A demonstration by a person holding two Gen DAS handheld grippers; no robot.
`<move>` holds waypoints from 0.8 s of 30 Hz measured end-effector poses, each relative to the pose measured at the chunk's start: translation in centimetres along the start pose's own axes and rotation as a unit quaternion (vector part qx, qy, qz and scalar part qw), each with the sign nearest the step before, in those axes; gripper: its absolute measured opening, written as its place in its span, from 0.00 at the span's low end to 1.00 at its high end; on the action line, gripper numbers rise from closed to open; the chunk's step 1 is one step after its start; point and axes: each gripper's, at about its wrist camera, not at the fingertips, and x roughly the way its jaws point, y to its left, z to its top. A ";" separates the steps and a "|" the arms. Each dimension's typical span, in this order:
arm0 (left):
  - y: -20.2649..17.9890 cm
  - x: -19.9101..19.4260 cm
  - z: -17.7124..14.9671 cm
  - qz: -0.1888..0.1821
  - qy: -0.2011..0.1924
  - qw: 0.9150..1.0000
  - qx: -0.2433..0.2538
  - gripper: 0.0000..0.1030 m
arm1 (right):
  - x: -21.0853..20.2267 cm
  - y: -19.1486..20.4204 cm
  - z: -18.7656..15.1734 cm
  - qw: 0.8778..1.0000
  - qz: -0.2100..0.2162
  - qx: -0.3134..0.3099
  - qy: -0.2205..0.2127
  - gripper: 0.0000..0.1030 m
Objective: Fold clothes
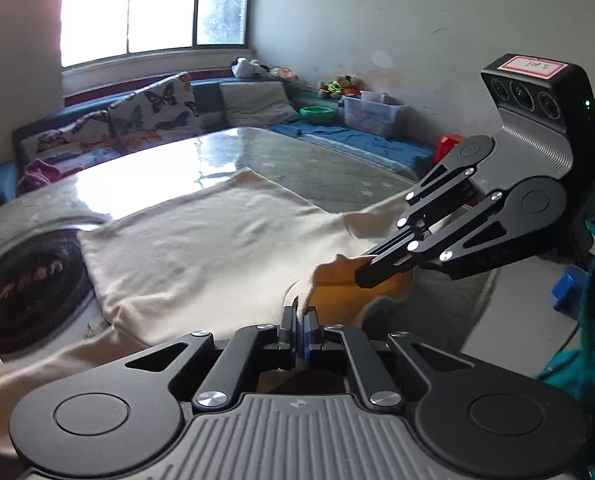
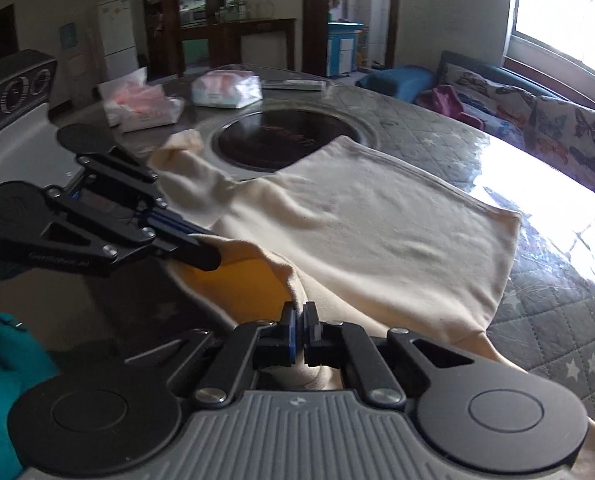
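A cream sweatshirt [image 1: 217, 248] lies spread flat on the round table [image 1: 297, 160], and its near opening shows a yellow-orange inside [image 1: 337, 292]. In the left wrist view my left gripper [image 1: 299, 314] is shut on the near edge of that opening. My right gripper [image 1: 361, 276] comes in from the right and pinches the same edge close by. In the right wrist view the right gripper [image 2: 299, 312] is shut on a fold of the cream sweatshirt [image 2: 377, 232], and the left gripper [image 2: 211, 258] grips the rim to its left. One sleeve [image 2: 185, 160] trails away at the far left.
A black round inset [image 2: 281, 140] sits in the table's middle, partly under the garment. Two plastic-wrapped packs [image 2: 141, 108] lie beyond it. A sofa with butterfly cushions [image 1: 149, 116] and a clear storage box [image 1: 371, 114] stand past the table. Teal fabric [image 2: 1, 360] hangs near me.
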 end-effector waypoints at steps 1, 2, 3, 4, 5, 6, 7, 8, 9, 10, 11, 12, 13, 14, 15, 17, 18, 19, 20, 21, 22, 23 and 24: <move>0.1 0.1 -0.4 -0.009 0.009 1.000 -0.003 0.04 | -0.3 0.3 -0.2 1.000 0.006 -0.005 0.003 0.03; 0.1 0.3 -0.9 -0.014 0.018 1.000 -0.001 0.04 | -0.2 0.9 -0.5 1.000 0.018 -0.014 0.014 0.03; 0.0 0.5 -1.3 -0.012 0.026 1.000 0.001 0.04 | 0.1 1.4 -1.0 0.999 0.031 -0.023 0.029 0.03; 0.1 0.7 -1.5 -0.013 0.036 0.999 0.001 0.05 | 0.4 1.8 -1.5 0.998 0.040 -0.029 0.041 0.03; 0.4 0.7 -1.7 -0.018 0.042 0.999 -0.001 0.08 | 0.6 2.1 -1.9 0.997 0.049 -0.036 0.049 0.03; 0.6 0.5 -1.7 -0.023 0.042 0.999 -0.002 0.08 | 0.5 2.2 -2.1 0.996 0.056 -0.039 0.053 0.05; 0.9 0.2 -1.6 -0.026 0.040 0.999 -0.002 0.08 | 0.3 2.2 -2.1 0.996 0.062 -0.036 0.054 0.06; 1.1 -0.3 -1.4 -0.025 0.033 0.999 0.001 0.08 | -0.1 2.1 -2.0 0.996 0.065 -0.034 0.051 0.06; 1.4 -0.8 -1.1 -0.023 0.025 0.999 0.004 0.08 | -0.7 1.8 -1.7 0.997 0.064 -0.031 0.042 0.07; 1.8 -1.3 -0.6 -0.016 0.015 1.000 0.004 0.08 | -1.4 1.3 -1.4 0.997 0.060 -0.025 0.030 0.07; 2.3 -1.6 -0.1 -0.007 0.006 1.000 0.000 0.08 | -1.8 0.9 -1.0 0.998 0.052 -0.018 0.018 0.08; 2.8 -1.6 0.4 0.003 -0.001 1.000 -0.009 0.08 | -2.0 0.5 -0.7 0.999 0.044 -0.012 0.008 0.09; 3.4 -1.1 0.8 0.012 -0.003 1.000 -0.022 0.08 | -2.2 0.2 -0.4 0.999 0.035 -0.006 -0.002 0.10; 3.9 -0.6 1.1 0.020 -0.006 0.999 -0.035 0.08 | -2.0 -0.2 -0.1 1.000 0.025 -0.001 -0.010 0.12; 4.4 -0.1 1.4 0.028 -0.007 0.998 -0.048 0.08 | -1.3 -0.6 0.1 1.000 0.013 0.003 -0.015 0.16; 5.0 1.6 1.3 0.040 -0.004 0.997 -0.068 0.08 | 0.0 -1.2 0.4 1.000 -0.004 0.011 -0.021 0.17; 5.3 2.4 1.2 0.045 -0.002 0.996 -0.078 0.08 | 0.8 -1.3 0.4 1.000 -0.002 0.013 -0.019 0.17; 5.5 3.1 1.1 0.050 -0.002 0.995 -0.086 0.08 | 1.4 -1.3 0.3 1.000 0.001 0.015 -0.017 0.17; 5.7 3.6 1.1 0.055 -0.004 0.994 -0.095 0.08 | 2.1 -1.2 0.1 1.000 0.008 0.015 -0.012 0.17; 6.0 4.2 1.1 0.060 -0.006 0.993 -0.104 0.08 | 2.9 -1.0 -0.3 1.000 0.017 0.014 -0.005 0.17; 6.3 4.6 1.0 0.067 -0.009 0.991 -0.113 0.08 | 3.5 -0.7 -0.6 1.000 0.025 0.010 0.003 0.17; 6.8 4.8 1.0 0.077 -0.014 0.989 -0.124 0.08 | 4.0 -0.4 -0.9 0.999 0.031 0.006 0.010 0.17; 7.4 4.9 0.9 0.088 -0.019 0.987 -0.135 0.08 | 4.2 -0.3 -1.0 0.999 0.033 0.004 0.012 0.19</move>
